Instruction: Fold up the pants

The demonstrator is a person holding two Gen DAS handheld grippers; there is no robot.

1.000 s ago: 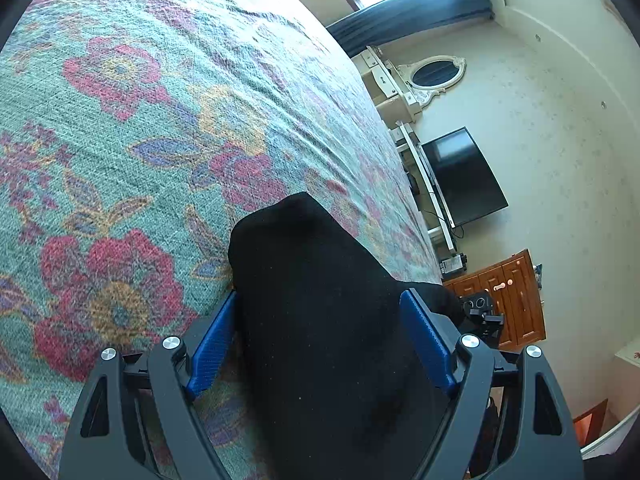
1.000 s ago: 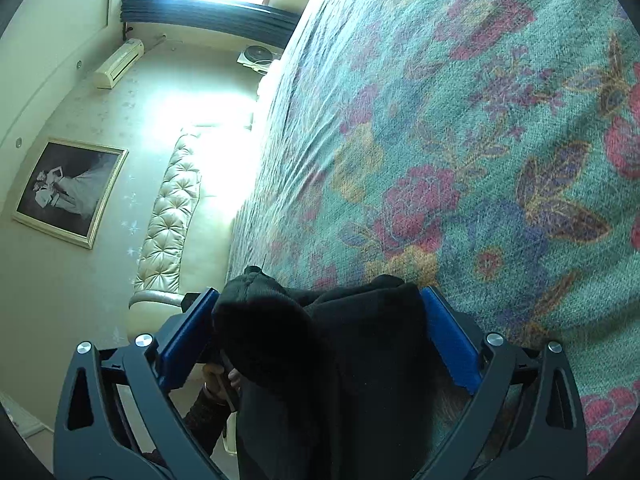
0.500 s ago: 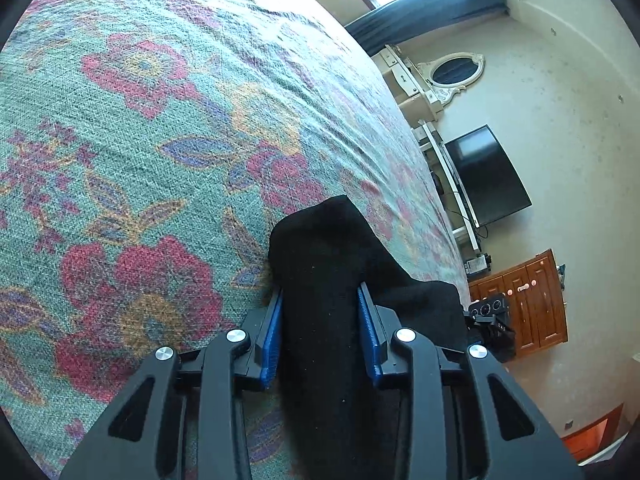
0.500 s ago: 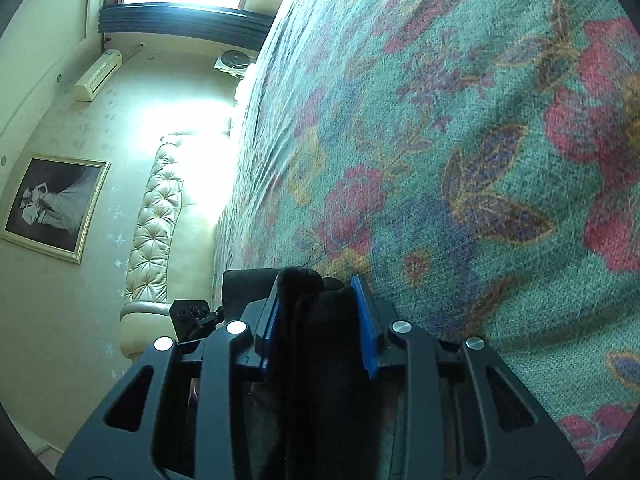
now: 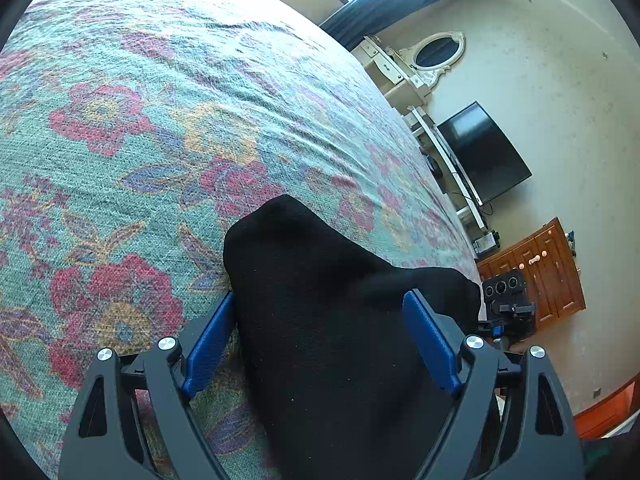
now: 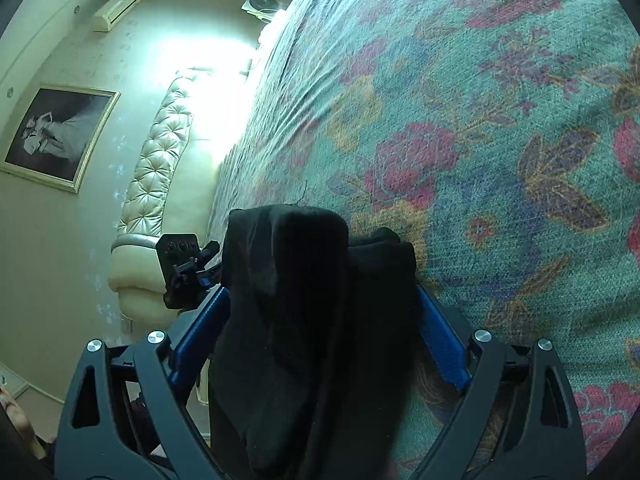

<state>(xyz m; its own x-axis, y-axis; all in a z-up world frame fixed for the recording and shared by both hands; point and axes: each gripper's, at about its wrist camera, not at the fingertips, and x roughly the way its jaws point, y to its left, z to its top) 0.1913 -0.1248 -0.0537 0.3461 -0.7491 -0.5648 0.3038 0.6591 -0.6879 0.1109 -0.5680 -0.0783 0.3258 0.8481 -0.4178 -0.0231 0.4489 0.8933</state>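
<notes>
One pair of black pants (image 5: pixel 332 320) lies on a bed with a flowered bedspread (image 5: pixel 120 128), and two handheld grippers reach over it, one at each side. Nearest the camera, the left gripper (image 5: pixel 318 334) is released, its two blue fingers (image 5: pixel 208 340) spread wide with the dark cloth lying loose between them and running straight ahead. The right gripper (image 6: pixel 320 332) is likewise released, its two blue fingers (image 6: pixel 444 346) set apart around a thicker, bunched part of the pants (image 6: pixel 312 320), which hangs partly off the edge of the bed. From each gripper the cloth's long axis runs forward along the fingers, so both are equally placed for a fresh pinch; neither looks nearer. Beyond the pants the bedspread stretches away bare. Past the bed on the left gripper's side stand one dark television (image 5: pixel 484 152), one oval mirror (image 5: pixel 438 52) and one wooden cabinet (image 5: pixel 536 272); on the right gripper's side, one tufted headboard (image 6: pixel 156 160) and one framed picture (image 6: pixel 56 136).
</notes>
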